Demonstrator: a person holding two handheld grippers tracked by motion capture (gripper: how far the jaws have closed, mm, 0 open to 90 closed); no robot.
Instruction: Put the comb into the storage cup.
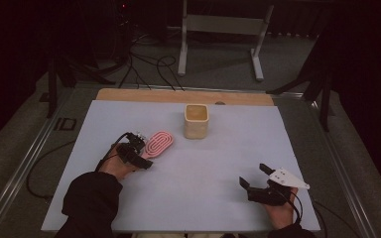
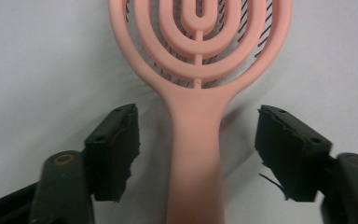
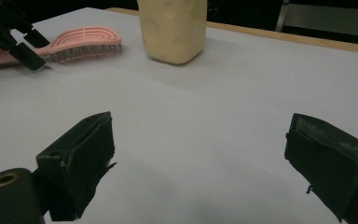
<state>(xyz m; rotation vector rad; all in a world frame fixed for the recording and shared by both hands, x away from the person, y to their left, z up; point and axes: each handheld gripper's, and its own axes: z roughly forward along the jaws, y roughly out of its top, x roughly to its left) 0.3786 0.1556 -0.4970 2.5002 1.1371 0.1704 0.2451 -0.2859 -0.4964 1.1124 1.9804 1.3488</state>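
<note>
The pink hairbrush (image 1: 158,143) lies flat on the white worktop (image 1: 203,183), left of centre and bristles down, with the cream cup (image 1: 196,120) standing well apart to its right and further back. Its long axis runs on a diagonal: the oval head points away toward the far right, and the handle (image 2: 195,158) points back toward the person's left hand.

The left hand-held gripper (image 2: 196,154) straddles that handle. Its jaws stand on either side with a visible gap at each pad, so nothing is grasped yet. In my judgement, the step in hand is the pinch on the handle. To do it well, the pads should close squarely across the handle's width, just below the neck. The handle should stay centred so the brush does not swivel on contact.

The right hand-held gripper (image 1: 258,183) rests at the near right of the worktop, jaws spread and holding nothing, well clear of the brush.
</note>
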